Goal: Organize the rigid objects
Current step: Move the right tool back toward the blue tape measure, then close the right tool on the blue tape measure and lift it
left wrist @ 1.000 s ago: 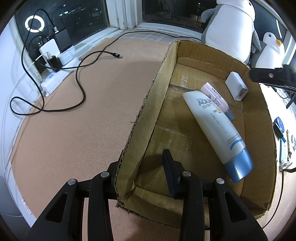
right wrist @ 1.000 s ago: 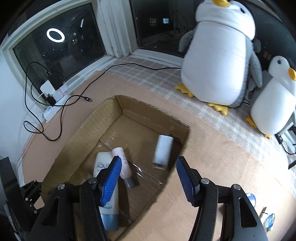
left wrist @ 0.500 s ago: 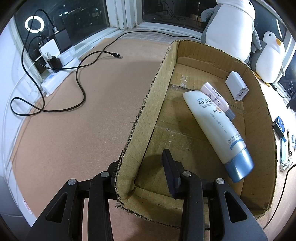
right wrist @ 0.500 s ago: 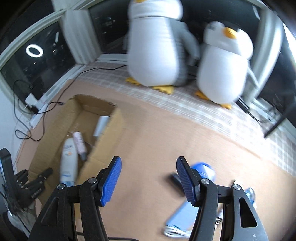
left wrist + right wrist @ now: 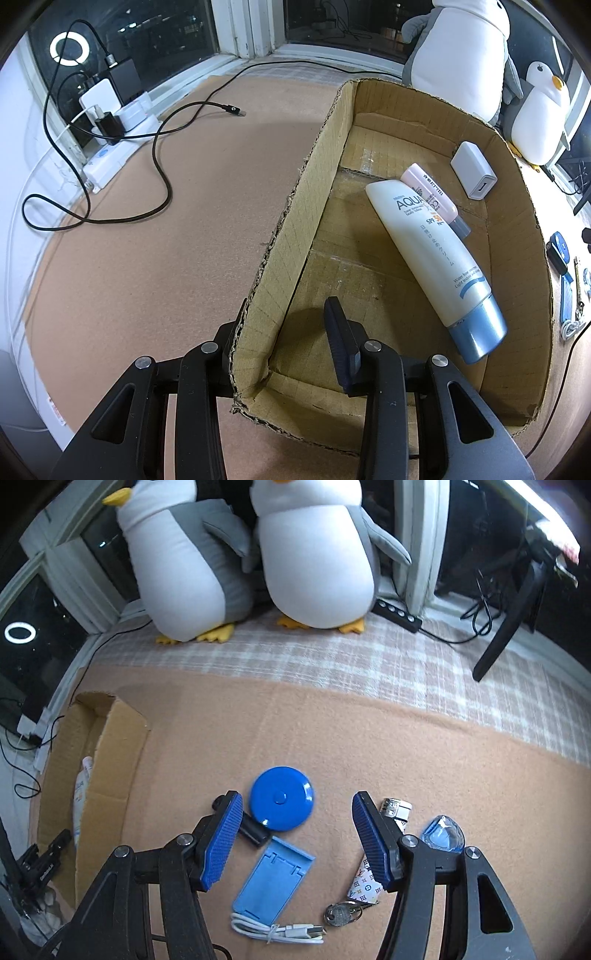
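Left gripper [image 5: 284,325] clamped cardboard box [image 5: 517,206] near wall; right gripper [image 5: 293,834] hung open, empty, over blue disc [image 5: 282,797], blue stand [image 5: 275,882].

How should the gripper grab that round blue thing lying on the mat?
Probably from straight above, pinching across its rim. The round blue disc lies flat, so only its edges give the pads something to squeeze. The right gripper is open, maybe just wide enough. Avoid the near-left edge, where a small black thing touches it.

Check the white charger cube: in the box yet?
In. The white charger cube lies on the cardboard box floor near the far wall, beside the pink tube.
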A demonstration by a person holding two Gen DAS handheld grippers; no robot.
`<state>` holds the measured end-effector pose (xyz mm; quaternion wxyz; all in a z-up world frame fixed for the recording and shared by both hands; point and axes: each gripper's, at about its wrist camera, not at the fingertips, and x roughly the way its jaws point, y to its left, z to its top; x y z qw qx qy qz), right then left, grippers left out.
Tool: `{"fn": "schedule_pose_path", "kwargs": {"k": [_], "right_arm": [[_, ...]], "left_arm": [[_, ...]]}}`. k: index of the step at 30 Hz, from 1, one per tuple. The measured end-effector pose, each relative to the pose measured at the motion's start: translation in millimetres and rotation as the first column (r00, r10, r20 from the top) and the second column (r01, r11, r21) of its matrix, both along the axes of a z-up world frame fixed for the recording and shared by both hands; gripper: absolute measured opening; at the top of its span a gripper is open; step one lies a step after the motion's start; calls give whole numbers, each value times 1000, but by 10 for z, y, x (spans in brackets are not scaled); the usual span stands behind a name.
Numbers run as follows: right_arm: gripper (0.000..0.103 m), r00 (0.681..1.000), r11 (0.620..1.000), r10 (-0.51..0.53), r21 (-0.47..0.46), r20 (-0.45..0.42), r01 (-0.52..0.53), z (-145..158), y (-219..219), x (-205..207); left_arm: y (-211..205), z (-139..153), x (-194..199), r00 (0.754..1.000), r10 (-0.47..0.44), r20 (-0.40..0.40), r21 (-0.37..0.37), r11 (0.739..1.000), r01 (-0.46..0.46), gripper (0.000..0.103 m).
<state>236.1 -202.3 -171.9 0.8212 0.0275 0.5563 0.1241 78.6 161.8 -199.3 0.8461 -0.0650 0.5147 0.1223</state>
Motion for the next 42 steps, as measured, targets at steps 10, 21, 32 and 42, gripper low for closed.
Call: {"fn": "schedule_pose_path", "kwargs": {"k": [10,21,32,42], "right_arm": [[62,994,1000,-24,16,-102,26,-292,102,172],[62,991,995,9,-93,-130,-22,-412,375,292],[46,992,982,36,-178,-125,-58,-415,412,303],[46,996,986,52,-158,-72,-63,-315,423,102]], "left_arm": [[-4,0,6,1000,0,-1,1,1000,0,36],[-3,5,4,1000,1,-1,1,1000,-1,36],[-8,5,11,1000,2,-2,2,1000,-2,36],[-9,5,16,1000,2,-2,2,1000,-2,36]]}}
